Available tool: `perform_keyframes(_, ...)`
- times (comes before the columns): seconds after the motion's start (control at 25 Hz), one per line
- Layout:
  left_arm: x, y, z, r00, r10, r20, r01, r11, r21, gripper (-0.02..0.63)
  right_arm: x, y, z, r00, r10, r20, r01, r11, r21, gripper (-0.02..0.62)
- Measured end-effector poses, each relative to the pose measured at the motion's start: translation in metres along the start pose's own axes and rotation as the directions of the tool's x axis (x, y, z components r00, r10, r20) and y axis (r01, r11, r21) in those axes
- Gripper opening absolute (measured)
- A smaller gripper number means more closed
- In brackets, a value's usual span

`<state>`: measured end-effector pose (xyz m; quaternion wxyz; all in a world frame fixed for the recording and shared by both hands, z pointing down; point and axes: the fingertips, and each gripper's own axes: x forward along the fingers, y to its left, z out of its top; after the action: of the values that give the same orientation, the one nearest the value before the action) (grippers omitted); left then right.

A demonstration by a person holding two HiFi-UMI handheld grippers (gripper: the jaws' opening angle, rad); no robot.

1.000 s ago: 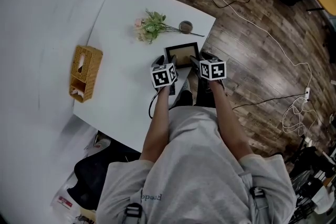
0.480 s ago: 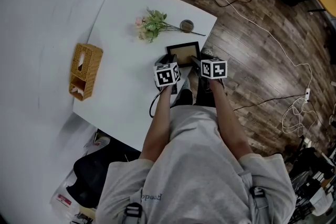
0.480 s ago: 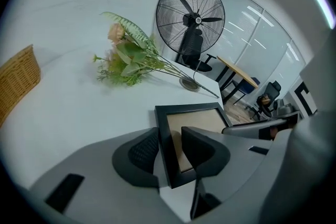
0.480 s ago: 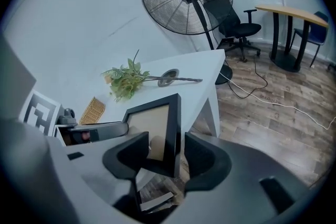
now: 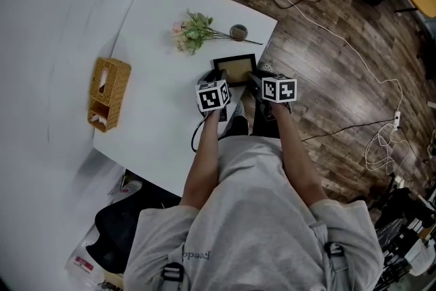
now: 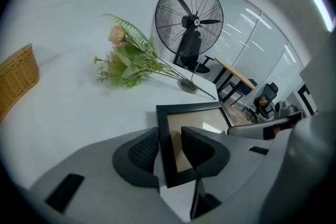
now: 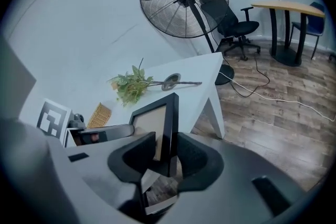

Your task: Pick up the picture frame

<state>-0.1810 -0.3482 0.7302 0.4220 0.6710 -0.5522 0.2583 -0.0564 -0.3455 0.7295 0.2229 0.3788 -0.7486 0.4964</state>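
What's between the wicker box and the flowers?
Nothing. The head view shows only bare white table between the wicker box and the flowers.

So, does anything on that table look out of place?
Only the flower bunch: it lies flat on the white table with no vase, stems toward a small round disc. The picture frame is right by the table's edge.

Head view: taken from above the person and aimed steeply down, so the whole table [image 5: 157, 44] and the wood floor [image 5: 327, 78] are seen from afar.
Left gripper view: set low over the tabletop, close against the picture frame [image 6: 194, 118], faced toward the fan [image 6: 189, 21].
Right gripper view: set close at the frame's opposite edge, also faced toward the fan.
Shared: frame, flowers [image 5: 194, 31] and table are seen in all three views.
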Motion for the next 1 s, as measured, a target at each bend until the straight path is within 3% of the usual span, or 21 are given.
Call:
perform_keyframes(0.16,-0.01,0.007,0.013,0.998,-0.013,0.055,0.014,1.0,-0.013,0.15,-0.006,0.016,0.007,0.995,0.087,0.046,-0.089,0.995,0.042,0.112)
perform_keyframes(0.4,-0.024,0.014,0.028,0.991,-0.038,0.129,0.042,0.999,-0.029,0.15,-0.016,0.036,0.014,0.963,0.241,0.122,-0.257,0.957,0.134,0.091)
perform_keyframes(0.56,-0.03,0.014,0.031,0.986,-0.063,0.156,0.07,0.997,-0.041,0.15,-0.023,0.047,0.017,0.942,0.304,0.14,-0.324,0.933,0.156,0.089)
perform_keyframes(0.8,-0.037,0.011,0.035,0.978,-0.094,0.187,0.101,0.994,-0.032,0.15,-0.029,0.052,0.017,0.939,0.308,0.15,-0.33,0.932,0.152,0.087)
perform_keyframes(1.0,-0.042,0.005,0.041,0.967,-0.143,0.209,0.155,0.987,-0.044,0.149,-0.043,0.053,0.031,0.934,0.288,0.211,-0.315,0.943,0.107,0.08)
